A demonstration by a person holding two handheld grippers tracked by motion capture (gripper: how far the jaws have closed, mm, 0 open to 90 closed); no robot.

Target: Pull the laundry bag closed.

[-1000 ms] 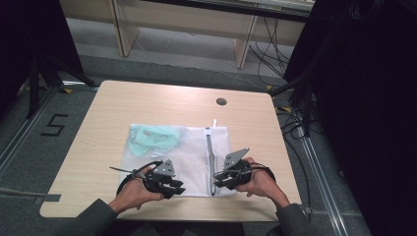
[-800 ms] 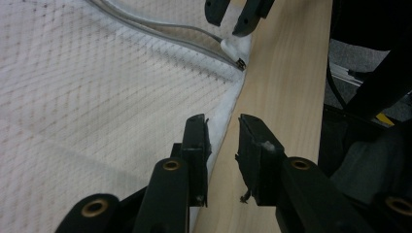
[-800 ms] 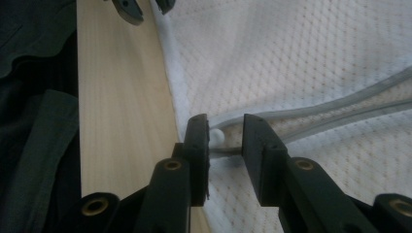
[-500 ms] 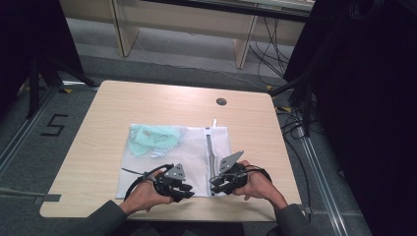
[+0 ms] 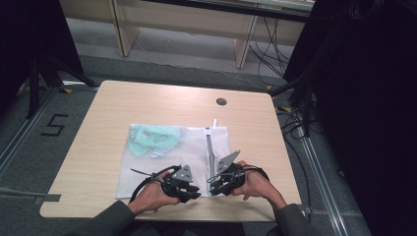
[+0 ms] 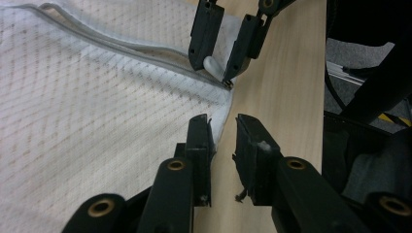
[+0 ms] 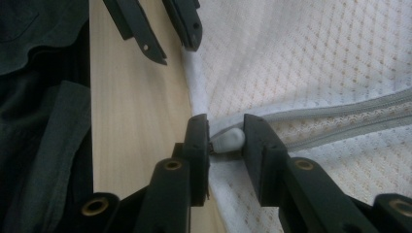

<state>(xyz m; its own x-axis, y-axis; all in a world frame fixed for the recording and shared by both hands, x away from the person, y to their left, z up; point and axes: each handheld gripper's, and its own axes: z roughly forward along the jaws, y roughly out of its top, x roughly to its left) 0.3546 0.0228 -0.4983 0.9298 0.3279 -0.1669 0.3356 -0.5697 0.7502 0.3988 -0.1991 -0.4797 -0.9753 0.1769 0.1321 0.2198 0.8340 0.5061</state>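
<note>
A white mesh laundry bag (image 5: 162, 164) lies flat on the wooden table (image 5: 123, 103), with a pale green garment (image 5: 150, 137) inside its far left part. A grey zipper (image 5: 210, 147) runs down its right side. At the bag's near corner my right gripper (image 7: 226, 128) is shut on the white zipper pull (image 7: 228, 141). Just left of it, my left gripper (image 6: 223, 126) straddles the bag's hemmed edge (image 6: 221, 114). Its jaws have just been closing, but a gap remains, with the hem against one jaw. Both hands rest low at the table's near edge.
The table's front edge runs right under both hands. A round cable hole (image 5: 221, 102) sits at the far right of the tabletop. Cables (image 5: 295, 123) trail on the floor to the right, and a dark curtain (image 5: 364, 123) stands beyond them.
My left gripper has slid right along the bag's near edge, closer to the right gripper. The right gripper has stayed at the zipper's near end.
</note>
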